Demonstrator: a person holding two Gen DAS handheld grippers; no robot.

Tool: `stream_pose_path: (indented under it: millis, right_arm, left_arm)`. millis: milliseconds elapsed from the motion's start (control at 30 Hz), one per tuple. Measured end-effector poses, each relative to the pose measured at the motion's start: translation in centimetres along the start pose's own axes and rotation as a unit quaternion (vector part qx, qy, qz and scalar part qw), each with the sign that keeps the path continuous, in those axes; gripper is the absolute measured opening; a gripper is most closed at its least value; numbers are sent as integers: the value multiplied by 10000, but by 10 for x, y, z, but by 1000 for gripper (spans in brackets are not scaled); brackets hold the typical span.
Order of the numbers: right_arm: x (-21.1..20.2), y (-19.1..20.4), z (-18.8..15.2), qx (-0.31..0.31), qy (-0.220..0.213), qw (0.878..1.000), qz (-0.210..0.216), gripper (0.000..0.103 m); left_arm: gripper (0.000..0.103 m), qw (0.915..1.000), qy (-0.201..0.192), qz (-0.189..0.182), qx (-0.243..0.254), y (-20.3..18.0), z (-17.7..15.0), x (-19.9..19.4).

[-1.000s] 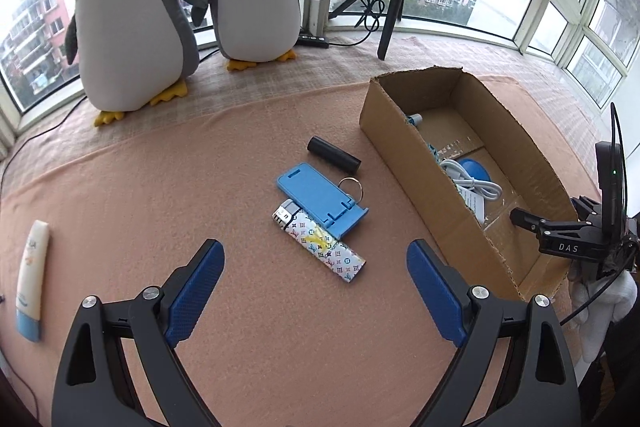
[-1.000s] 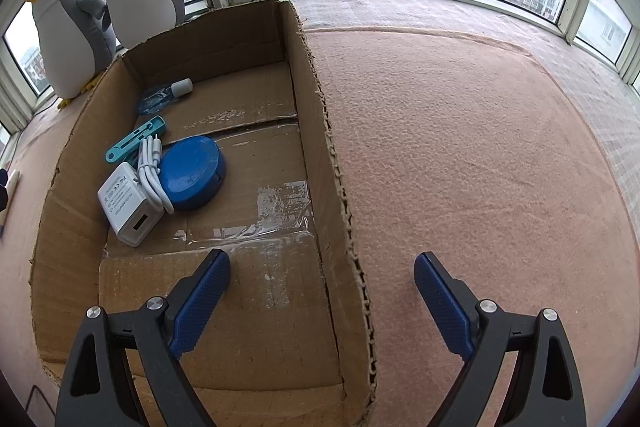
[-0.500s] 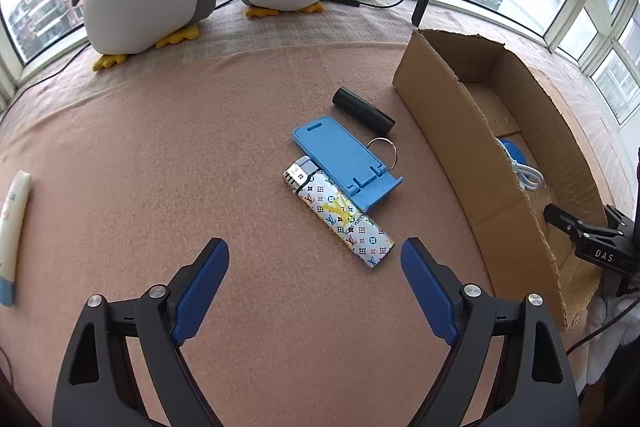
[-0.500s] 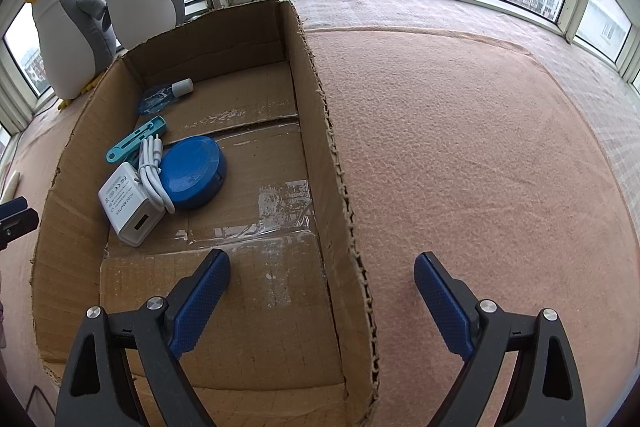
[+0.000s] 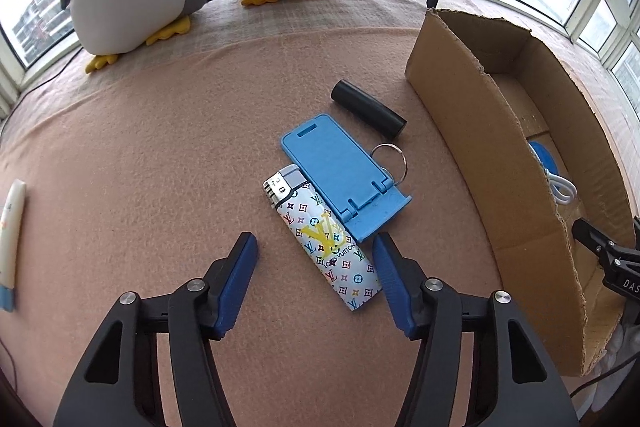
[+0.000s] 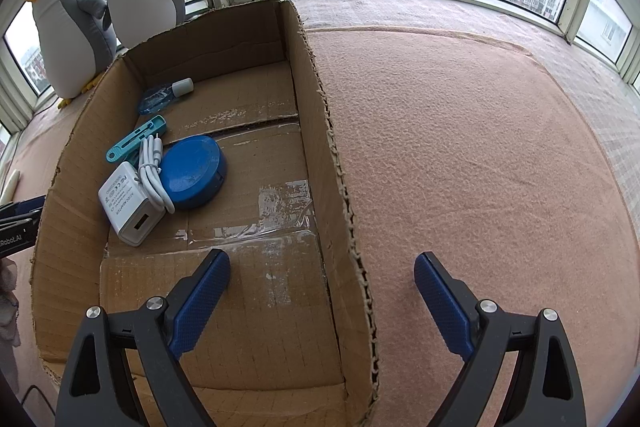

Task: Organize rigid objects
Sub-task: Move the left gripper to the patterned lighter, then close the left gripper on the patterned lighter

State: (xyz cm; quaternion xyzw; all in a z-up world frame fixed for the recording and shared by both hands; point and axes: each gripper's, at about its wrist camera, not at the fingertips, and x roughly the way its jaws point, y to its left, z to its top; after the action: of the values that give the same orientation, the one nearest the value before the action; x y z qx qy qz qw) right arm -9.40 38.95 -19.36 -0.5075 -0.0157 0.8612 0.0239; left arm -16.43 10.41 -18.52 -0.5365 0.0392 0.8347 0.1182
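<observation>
The left tool [image 5: 314, 251] is coming down over the lighter [image 5: 322, 235] and its jaws have just been closing, but they are not pinching it yet. The lighter is lying flat on the pink blanket [image 5: 140, 155]. The lower part of the lighter is sitting between the two blue pads. The right pad is almost touching it, and the left pad is apart from it. The lighter's long side is running from near-right to far-left, slanted across the gap between the pads, so I think the tool needs a small twist to grab it by its narrow sides. The left tool is much nearer to it than the right one.

The lighter is showing the words "LOUIS VUITTON" and a yellow LV sign. A blue phone stand [image 5: 344, 175] is touching its side.

The right tool [image 6: 322, 291] is wide open and holding nothing. It is hanging over the right wall of the cardboard box [image 6: 320, 131]. A white charger [image 6: 128, 203] in the box reads "AC/DC ADAPTER".
</observation>
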Motion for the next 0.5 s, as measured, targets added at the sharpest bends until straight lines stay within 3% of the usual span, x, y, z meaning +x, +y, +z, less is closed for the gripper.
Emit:
stream_pose_path:
  millis: [133, 333, 433, 500]
  right_arm:
    - [0, 0, 0, 14, 1, 10000, 6, 91]
    - [-1, 0, 0, 11, 2, 10000, 8, 91]
    - [-1, 0, 0, 17, -2, 10000, 4, 91]
    - [-1, 0, 0, 27, -2, 10000, 12, 91]
  left_arm:
    - [40, 10000, -2, 34, -59, 9, 2, -1]
    - [36, 9999, 19, -12, -102, 18, 3, -1]
    - [24, 10000, 30, 64, -58, 22, 3, -1]
    - [22, 10000, 48, 79, -12, 24, 4, -1]
